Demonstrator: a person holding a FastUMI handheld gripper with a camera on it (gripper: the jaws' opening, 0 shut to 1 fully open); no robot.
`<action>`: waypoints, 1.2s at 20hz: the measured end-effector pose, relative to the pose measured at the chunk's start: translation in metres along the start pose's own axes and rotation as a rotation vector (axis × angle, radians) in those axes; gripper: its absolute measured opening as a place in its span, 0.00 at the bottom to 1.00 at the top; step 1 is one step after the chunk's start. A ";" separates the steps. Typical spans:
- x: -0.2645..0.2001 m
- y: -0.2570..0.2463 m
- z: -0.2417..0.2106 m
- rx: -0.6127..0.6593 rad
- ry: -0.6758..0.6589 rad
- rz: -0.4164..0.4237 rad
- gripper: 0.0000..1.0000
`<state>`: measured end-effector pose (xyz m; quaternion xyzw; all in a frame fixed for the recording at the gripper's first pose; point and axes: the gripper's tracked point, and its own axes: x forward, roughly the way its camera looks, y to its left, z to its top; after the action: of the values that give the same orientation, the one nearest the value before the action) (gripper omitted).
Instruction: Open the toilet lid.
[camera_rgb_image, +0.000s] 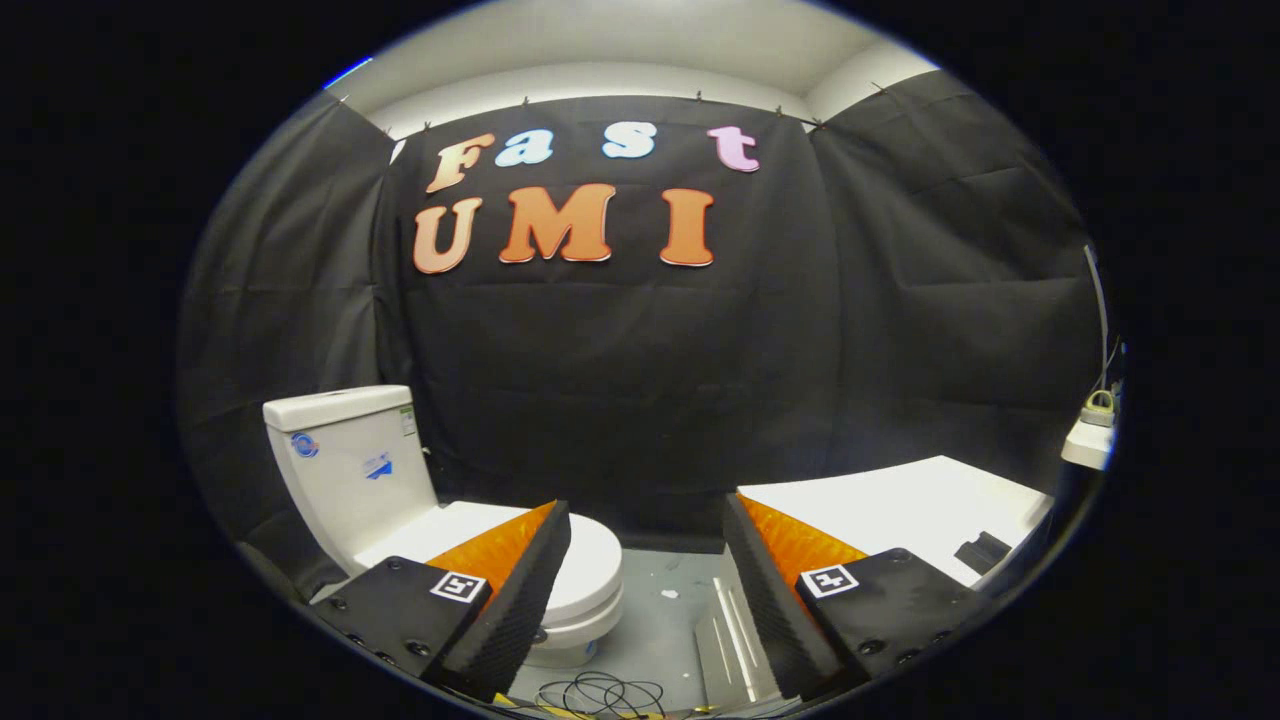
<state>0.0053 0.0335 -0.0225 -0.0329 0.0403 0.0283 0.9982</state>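
Gripper (645, 560) is wide open, nothing between the fingers, nothing held. Both fingers point forward with a broad gap between them; through that gap I see bare floor (665, 610) and the lower part of the black cloth wall (640, 400).

Toilet (440, 510) sits ahead and to the left, partly hidden behind the left finger (500, 600). Its lid (590, 555) is down, flat on the seat. The rounded front edge of the lid sticks out just past the inner side of the left finger's tip. No contact: the fingers are clear of the lid, above and short of it. Tank (350, 460) stands upright beyond the left finger, against the cloth wall, with small stickers on its front and side.

Right side: a white tabletop (900, 500) lies beyond the right finger (790, 600), with a small dark object (982, 552) near its near edge; can't tell what it is. Further right, a small white shelf (1088, 442) with something on it, too small to identify.

On the floor just ahead of the fingers, between them: a loose coil of dark cable (600, 692), and a pale metal strip (735, 640) running along the floor next to the right finger.
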 end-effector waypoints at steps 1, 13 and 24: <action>0.001 0.007 -0.004 -0.020 0.012 0.018 0.99; 0.023 0.077 -0.041 0.178 -0.094 0.068 0.98; 0.055 0.122 -0.186 0.332 0.216 0.185 0.99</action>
<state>0.0381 0.1450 -0.2194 0.1327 0.1541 0.1089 0.9730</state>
